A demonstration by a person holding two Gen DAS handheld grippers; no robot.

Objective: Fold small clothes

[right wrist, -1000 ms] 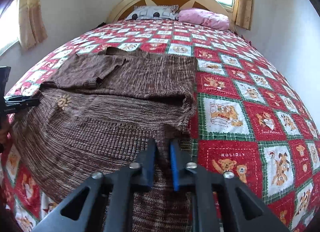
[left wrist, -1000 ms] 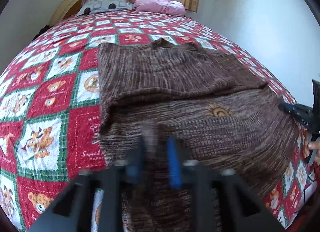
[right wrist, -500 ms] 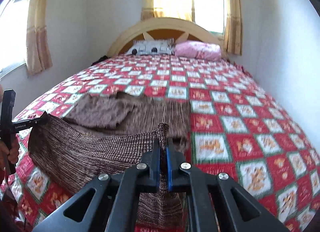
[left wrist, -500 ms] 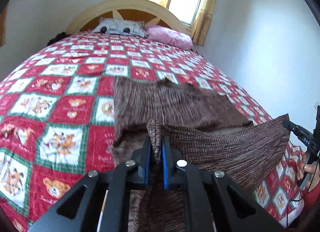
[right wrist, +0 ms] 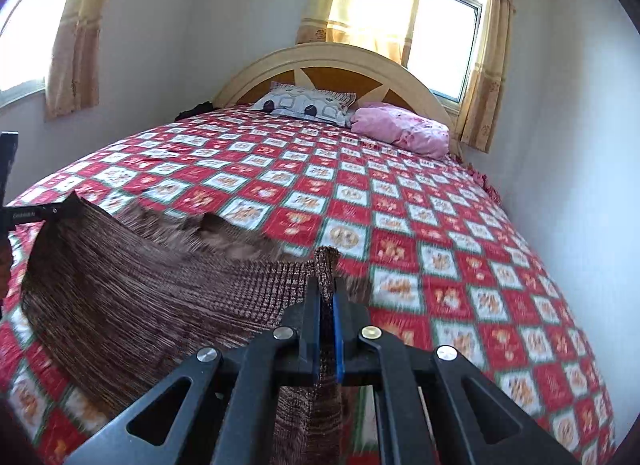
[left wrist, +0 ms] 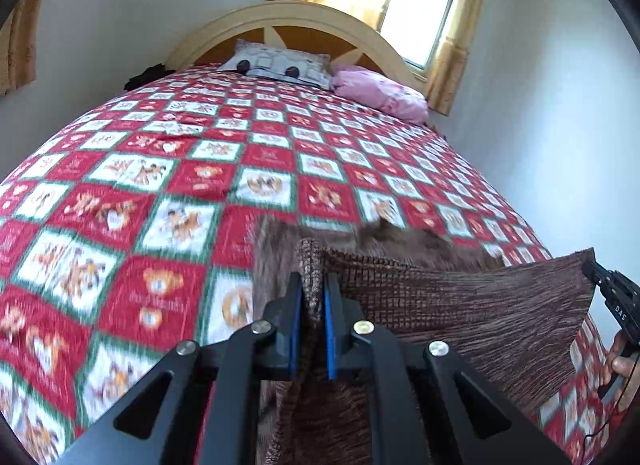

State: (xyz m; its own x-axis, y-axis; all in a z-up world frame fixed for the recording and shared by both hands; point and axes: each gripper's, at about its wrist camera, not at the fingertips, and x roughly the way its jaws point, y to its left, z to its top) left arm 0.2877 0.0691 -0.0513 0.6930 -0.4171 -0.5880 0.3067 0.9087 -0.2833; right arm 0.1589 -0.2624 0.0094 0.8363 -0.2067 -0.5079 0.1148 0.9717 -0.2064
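A brown knit sweater (left wrist: 460,305) is stretched between my two grippers, its near hem lifted above the bed while its far part still lies on the quilt. My left gripper (left wrist: 311,285) is shut on the hem's left corner. My right gripper (right wrist: 327,289) is shut on the hem's right corner; the sweater (right wrist: 140,285) hangs to its left. The right gripper also shows at the right edge of the left wrist view (left wrist: 592,269), and the left gripper at the left edge of the right wrist view (right wrist: 64,207).
The bed has a red, white and green teddy-bear quilt (left wrist: 160,193). A patterned pillow (right wrist: 308,103) and a pink pillow (right wrist: 400,127) lie by the curved headboard (right wrist: 332,61). A white wall (right wrist: 580,185) runs close along the bed's right side.
Both grippers have risen, lifting the sweater's near hem off the bed. The hem now hangs taut between them and both cameras point higher, toward the headboard.
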